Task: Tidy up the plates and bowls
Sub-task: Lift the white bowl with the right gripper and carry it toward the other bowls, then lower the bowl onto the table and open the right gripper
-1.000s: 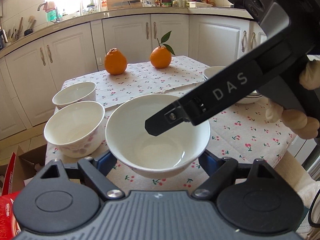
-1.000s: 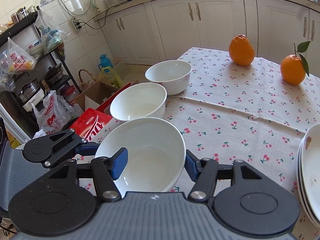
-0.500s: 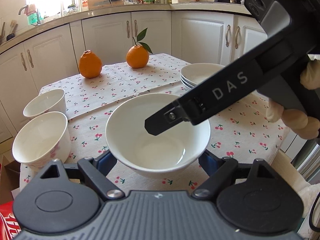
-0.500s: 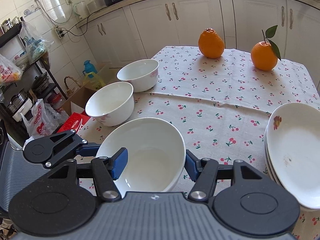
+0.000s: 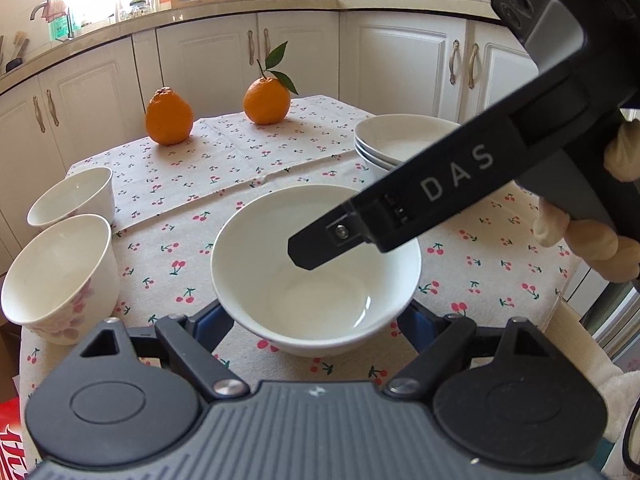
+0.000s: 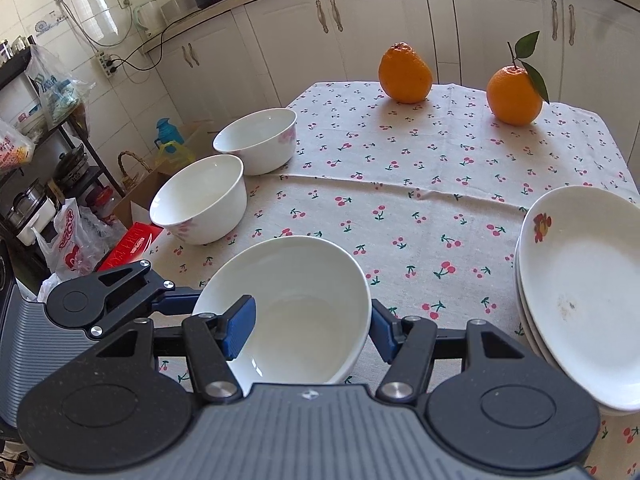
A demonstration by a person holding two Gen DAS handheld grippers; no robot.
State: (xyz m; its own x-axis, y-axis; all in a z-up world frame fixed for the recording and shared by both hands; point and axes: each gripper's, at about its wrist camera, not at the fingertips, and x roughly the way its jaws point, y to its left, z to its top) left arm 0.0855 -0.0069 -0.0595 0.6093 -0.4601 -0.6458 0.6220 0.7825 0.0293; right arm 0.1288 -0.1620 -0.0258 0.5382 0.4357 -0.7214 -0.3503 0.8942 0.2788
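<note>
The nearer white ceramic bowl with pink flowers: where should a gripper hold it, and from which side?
Pinch the near rim of the white ceramic bowl with pink flowers from above, one finger inside: it stands upright, open, steep-walled, another flowered bowl close behind.

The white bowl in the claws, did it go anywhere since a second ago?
Yes. Both claws carried the white bowl across the table, away from the two bowls and toward the stacked plates. Nothing was grabbed or dropped. The oranges, bowls and plates stayed put.
</note>
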